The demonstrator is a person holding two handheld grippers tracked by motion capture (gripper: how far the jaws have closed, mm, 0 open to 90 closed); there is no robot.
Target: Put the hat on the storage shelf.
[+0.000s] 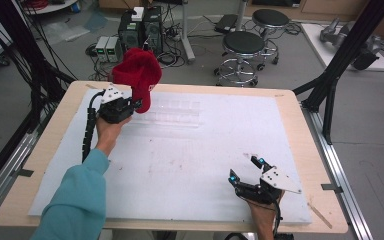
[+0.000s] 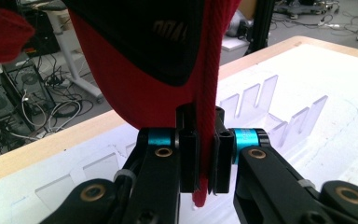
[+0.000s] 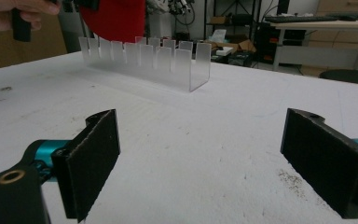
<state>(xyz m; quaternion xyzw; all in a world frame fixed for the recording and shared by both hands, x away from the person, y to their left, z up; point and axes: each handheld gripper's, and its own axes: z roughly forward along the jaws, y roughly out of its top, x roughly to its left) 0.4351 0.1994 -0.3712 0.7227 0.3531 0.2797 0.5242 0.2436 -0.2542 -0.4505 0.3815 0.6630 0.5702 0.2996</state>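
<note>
White foam board (image 1: 190, 165) covers the table: left gripper (image 1: 136, 106) clamps a red cap (image 1: 139, 75) by its edge above the clear slotted rack (image 1: 172, 112), right gripper (image 1: 245, 170) spread empty, well apart.

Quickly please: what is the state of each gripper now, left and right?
Left gripper: closed on the rim of the red cap, lifted off the table.
Right gripper: open, holding nothing.

A red cap (image 1: 139, 75) with a dark lining is held raised at the table's 11 o'clock, its edge pinched. A clear slotted rack (image 1: 172, 114), long and low with upright notched walls, is set on the white surface just at its 4 o'clock.
</note>
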